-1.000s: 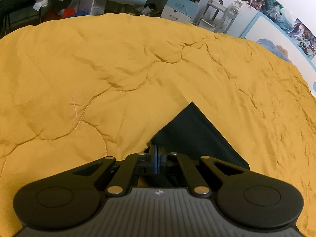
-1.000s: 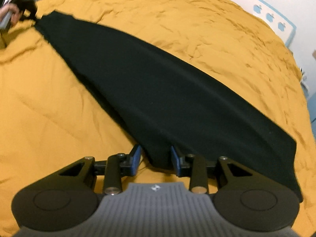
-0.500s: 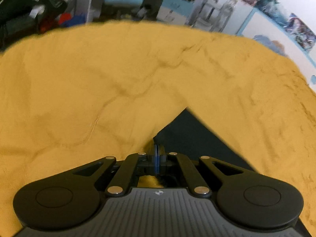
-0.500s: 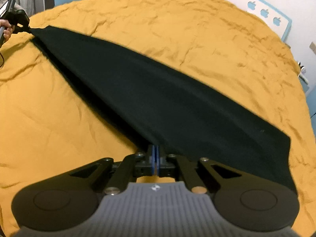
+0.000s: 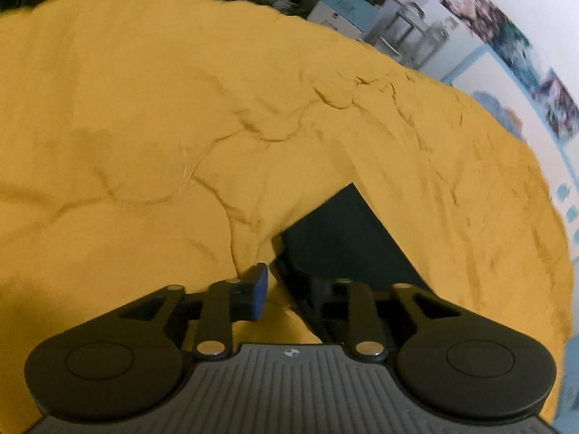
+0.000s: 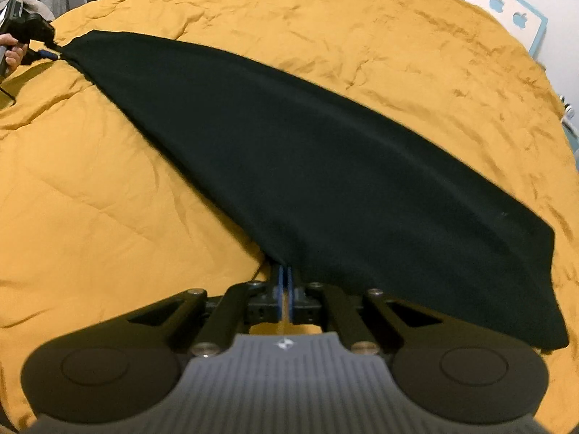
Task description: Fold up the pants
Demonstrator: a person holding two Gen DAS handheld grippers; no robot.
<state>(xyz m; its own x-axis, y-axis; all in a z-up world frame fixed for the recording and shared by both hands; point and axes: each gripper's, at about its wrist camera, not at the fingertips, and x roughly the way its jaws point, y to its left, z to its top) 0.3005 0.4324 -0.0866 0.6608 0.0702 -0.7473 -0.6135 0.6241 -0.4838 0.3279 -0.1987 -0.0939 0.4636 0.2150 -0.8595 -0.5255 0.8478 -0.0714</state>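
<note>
Black pants (image 6: 325, 166) lie stretched flat across a yellow quilt (image 6: 90, 199). My right gripper (image 6: 284, 284) is shut on their near edge, blue pads pressed together on the cloth. At the pants' far end in the right wrist view, a hand (image 6: 12, 54) holds my left gripper (image 6: 49, 52) at the corner. In the left wrist view the left gripper (image 5: 289, 278) has its jaws opening. Its left blue pad (image 5: 260, 289) stands clear of the pants corner (image 5: 343, 238); the dark cloth covers the right finger.
The quilt (image 5: 181, 126) is wrinkled and fills most of both views. Beyond its far edge stand shelves and drawers (image 5: 343, 3) and a wall with posters (image 5: 506, 36). A blue panel with apple cut-outs (image 6: 506, 11) lines the bed's right side.
The left jaws, shut on the pants corner before, have parted. The right jaws stood apart around the pants edge one second ago and have since closed on it.
</note>
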